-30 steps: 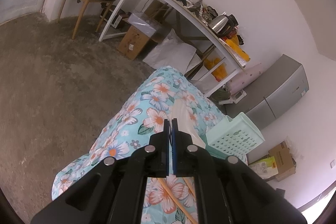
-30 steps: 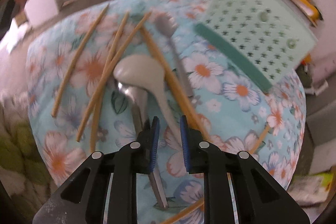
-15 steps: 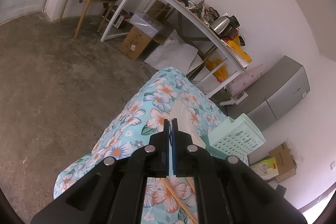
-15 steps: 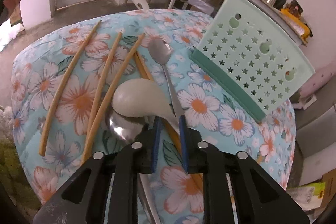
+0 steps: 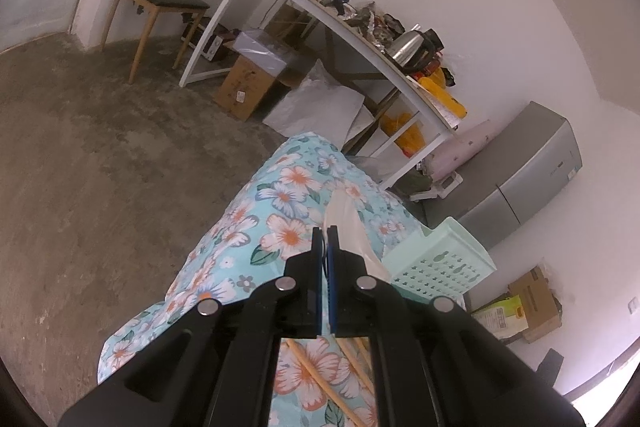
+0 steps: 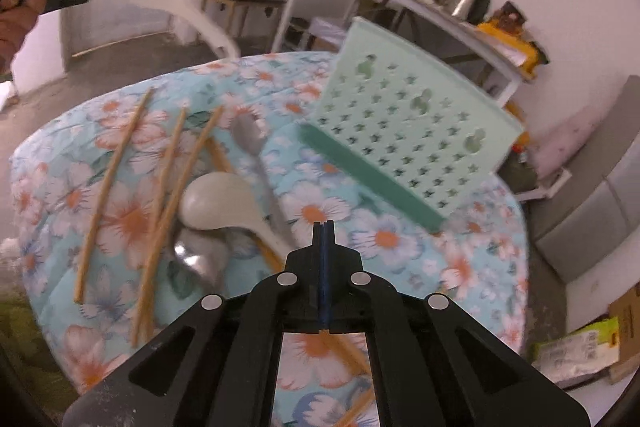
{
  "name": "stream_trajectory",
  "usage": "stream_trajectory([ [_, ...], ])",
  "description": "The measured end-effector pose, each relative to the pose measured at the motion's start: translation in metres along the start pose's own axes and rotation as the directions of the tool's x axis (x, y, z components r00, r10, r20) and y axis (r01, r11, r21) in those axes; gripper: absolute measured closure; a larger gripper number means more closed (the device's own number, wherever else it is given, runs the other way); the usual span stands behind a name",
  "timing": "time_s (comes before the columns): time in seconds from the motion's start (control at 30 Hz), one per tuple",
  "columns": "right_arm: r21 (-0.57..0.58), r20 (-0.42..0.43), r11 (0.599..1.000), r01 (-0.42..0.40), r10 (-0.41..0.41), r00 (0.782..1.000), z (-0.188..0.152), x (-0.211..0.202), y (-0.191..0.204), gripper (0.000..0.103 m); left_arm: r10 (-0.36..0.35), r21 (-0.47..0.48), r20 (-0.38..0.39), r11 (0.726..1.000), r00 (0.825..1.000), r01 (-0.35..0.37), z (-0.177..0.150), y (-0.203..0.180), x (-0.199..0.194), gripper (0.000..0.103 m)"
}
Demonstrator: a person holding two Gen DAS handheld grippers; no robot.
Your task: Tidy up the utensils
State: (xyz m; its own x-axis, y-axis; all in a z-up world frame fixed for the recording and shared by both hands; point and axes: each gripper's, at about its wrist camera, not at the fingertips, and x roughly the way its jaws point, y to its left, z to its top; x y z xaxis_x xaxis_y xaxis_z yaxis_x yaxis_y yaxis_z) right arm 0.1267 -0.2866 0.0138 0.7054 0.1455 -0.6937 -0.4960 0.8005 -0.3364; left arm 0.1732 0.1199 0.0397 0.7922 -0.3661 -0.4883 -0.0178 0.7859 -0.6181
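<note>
My right gripper (image 6: 324, 227) has just been closing, and its blue pads now meet with no gap. I see nothing between them. The handle of the white soup spoon (image 6: 216, 199) runs up to the left finger and disappears behind it, so I cannot tell whether it touches.

That spoon lies near the middle of the table (image 6: 460, 267), on the flowered cloth. Its bowl rests over a metal spoon (image 6: 196, 259). A second metal spoon (image 6: 250, 139) lies just beyond it, bowl toward the far side. Several wooden chopsticks (image 6: 114, 187) lie spread out to the left, and more run under the spoons toward me.

The mint-green basket (image 6: 408, 131) with star-shaped holes sits tilted at the far right of the table, its perforated side facing me.

My left gripper (image 5: 326, 233) is nearly closed on a long white spoon (image 5: 348, 223), which sticks out past the fingertips over the cloth. In the right camera that gripper hangs up at the far left, held in a hand (image 6: 16, 23), with the spoon curving down from it.
</note>
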Motion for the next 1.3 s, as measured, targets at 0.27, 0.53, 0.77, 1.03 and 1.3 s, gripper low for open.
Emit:
stream_trajectory([
  [0.27, -0.258, -0.058, 0.964, -0.069, 0.056, 0.997, -0.004, 0.029, 0.034, 0.076, 0.016, -0.004, -0.011, 1.0, 1.0, -0.016, -0.006, 0.002, -0.001, 0.102],
  [0.53, -0.288, -0.049, 0.954, -0.084, 0.073, 0.996, 0.004, 0.052, 0.04, 0.094, 0.033, -0.015, -0.013, 0.999, 0.999, -0.033, -0.009, 0.011, -0.004, 0.102],
  [0.77, -0.203, 0.017, 0.979, -0.021, 0.025, 1.0, 0.004, 0.04, 0.031, 0.101, 0.032, -0.018, -0.011, 0.999, 0.999, -0.032, -0.008, 0.014, -0.003, 0.102],
  [1.03, 0.041, 0.138, 0.997, 0.069, -0.074, 0.988, 0.013, 0.001, -0.009, 0.101, -0.038, 0.002, 0.047, 0.999, 0.998, 0.038, 0.007, -0.001, -0.013, 0.102],
  [1.3, 0.286, 0.269, 0.954, 0.091, -0.171, 0.948, 0.022, -0.051, -0.056, 0.101, -0.21, 0.152, 0.133, 0.97, 0.969, 0.19, 0.047, -0.075, -0.016, 0.102],
])
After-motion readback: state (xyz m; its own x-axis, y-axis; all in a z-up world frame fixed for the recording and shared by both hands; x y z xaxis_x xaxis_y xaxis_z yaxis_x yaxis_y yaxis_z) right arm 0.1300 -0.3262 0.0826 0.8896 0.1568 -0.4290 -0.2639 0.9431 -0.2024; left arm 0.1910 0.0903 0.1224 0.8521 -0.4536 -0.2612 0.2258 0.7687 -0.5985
